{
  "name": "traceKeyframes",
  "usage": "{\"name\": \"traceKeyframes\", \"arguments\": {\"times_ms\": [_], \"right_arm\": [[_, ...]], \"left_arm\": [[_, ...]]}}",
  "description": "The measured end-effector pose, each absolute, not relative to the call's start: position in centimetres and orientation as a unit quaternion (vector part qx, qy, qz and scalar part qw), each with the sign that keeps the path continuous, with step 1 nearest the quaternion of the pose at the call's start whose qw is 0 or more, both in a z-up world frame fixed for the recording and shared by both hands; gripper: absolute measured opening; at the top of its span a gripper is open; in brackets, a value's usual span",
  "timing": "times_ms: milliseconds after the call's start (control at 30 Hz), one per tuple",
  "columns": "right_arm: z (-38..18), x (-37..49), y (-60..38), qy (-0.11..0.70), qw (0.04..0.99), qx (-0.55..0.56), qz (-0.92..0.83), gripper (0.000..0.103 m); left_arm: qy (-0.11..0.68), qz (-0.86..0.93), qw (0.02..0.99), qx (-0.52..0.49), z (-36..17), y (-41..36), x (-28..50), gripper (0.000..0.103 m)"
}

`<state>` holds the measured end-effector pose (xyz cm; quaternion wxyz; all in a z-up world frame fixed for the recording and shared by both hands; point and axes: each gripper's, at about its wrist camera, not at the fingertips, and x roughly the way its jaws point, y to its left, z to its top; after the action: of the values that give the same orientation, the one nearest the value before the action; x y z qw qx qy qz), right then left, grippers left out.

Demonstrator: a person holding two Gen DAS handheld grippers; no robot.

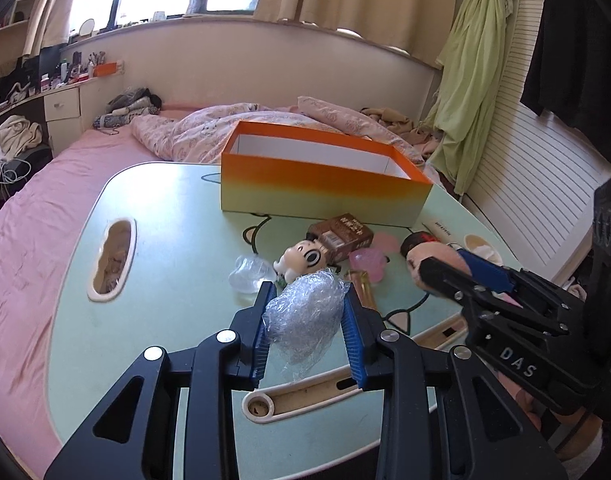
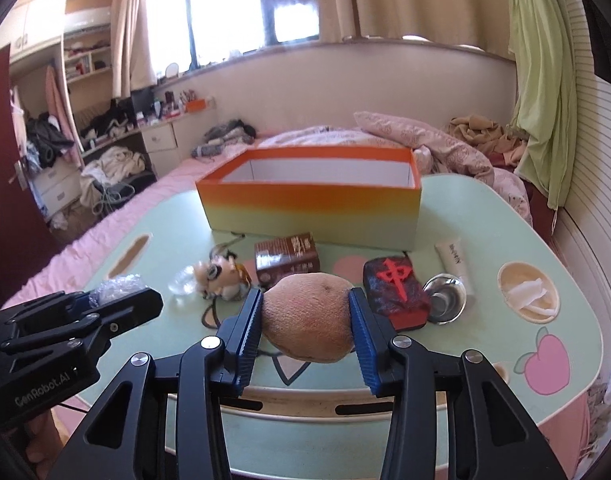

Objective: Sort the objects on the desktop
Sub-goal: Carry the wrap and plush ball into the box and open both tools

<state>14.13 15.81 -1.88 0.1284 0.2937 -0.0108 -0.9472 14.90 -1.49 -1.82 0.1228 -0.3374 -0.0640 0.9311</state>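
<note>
My left gripper [image 1: 305, 300] is shut on a crumpled ball of clear plastic wrap [image 1: 303, 312], held above the green table [image 1: 165, 280]. My right gripper [image 2: 305, 304] is shut on a brown potato-like soft toy [image 2: 311, 320]; it also shows at the right of the left wrist view [image 1: 433, 258]. An open orange-and-yellow box [image 1: 321, 184], white inside, stands at the table's far side [image 2: 313, 208]. On the table lie a cartoon figure [image 1: 301, 258], a brown carton [image 1: 341, 234], a red-and-black mahjong block [image 2: 397, 292], a white tube [image 2: 453, 260] and a glass dish [image 2: 443, 300].
A clear plastic cup [image 1: 247, 274] and a pink cup [image 1: 367, 262] lie by the figure. The table has cut-out slots [image 1: 111, 260] and a round recess holding tissue [image 2: 527, 292]. A pink bed [image 1: 33, 220] surrounds the table; a slatted wall [image 1: 533, 168] is at right.
</note>
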Motion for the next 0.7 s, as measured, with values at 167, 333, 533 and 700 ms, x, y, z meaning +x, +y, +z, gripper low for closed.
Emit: {"name": "traceKeyframes", "arguments": {"times_ms": [167,333,533,700], "right_arm": [[0.7,13.1,17.1,-0.025,0.129,0.268,-0.954,0.041],[3.5,9.7,18.5,-0.056,0.147,0.257,-0.953,0.041],[5.5,2.7,18.2,-0.051,0.159,0.286,-0.944,0.042],[4.4,-1.3,17.4,-0.042,0.155,0.317,-0.935,0.042]], "left_arm": [[-0.076,0.929,0.150,-0.329,1.3,-1.5,13.3,0.034],[-0.089,0.925,0.175,-0.325,4.3,-1.9,8.9,0.034],[-0.095,0.911,0.177,-0.360,5.1,-2.1,0.2,0.034],[-0.091,0.900,0.164,-0.394,2.8,-1.3,-5.2,0.034]]}}
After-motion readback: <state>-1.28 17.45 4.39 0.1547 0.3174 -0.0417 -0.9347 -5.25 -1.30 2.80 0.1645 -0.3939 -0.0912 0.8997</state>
